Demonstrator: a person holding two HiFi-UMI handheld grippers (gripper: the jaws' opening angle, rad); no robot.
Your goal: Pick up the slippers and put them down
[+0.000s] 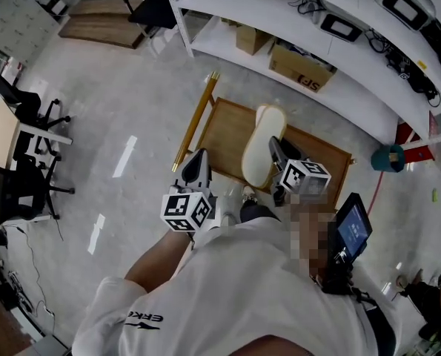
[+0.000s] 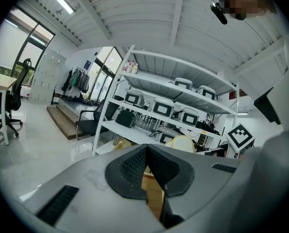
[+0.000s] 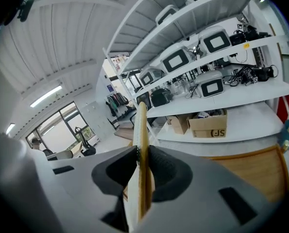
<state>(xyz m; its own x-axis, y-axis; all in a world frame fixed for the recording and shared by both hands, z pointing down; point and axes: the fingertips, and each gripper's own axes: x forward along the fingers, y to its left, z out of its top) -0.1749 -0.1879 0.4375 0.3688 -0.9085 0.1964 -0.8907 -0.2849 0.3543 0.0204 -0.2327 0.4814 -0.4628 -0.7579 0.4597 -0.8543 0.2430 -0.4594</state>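
Note:
A cream slipper (image 1: pixel 262 145) hangs over a low wooden stand (image 1: pixel 224 133) in the head view. My right gripper (image 1: pixel 276 153) is shut on it near its heel end. In the right gripper view the slipper (image 3: pixel 142 130) stands edge-on, pinched between the two black pads (image 3: pixel 164 171). My left gripper (image 1: pixel 196 166) is to the left of the slipper, above the stand's near left corner. Its jaws meet with nothing between them (image 2: pixel 146 153). The left gripper view also catches the slipper (image 2: pixel 183 143) and the right gripper's marker cube (image 2: pixel 240 136) to the right.
A brass-coloured rail (image 1: pixel 196 121) runs along the stand's left side. White shelving with cardboard boxes (image 1: pixel 300 67) stands just beyond it. Office chairs (image 1: pixel 27 176) stand at the far left and a teal object (image 1: pixel 389 158) lies on the floor at right.

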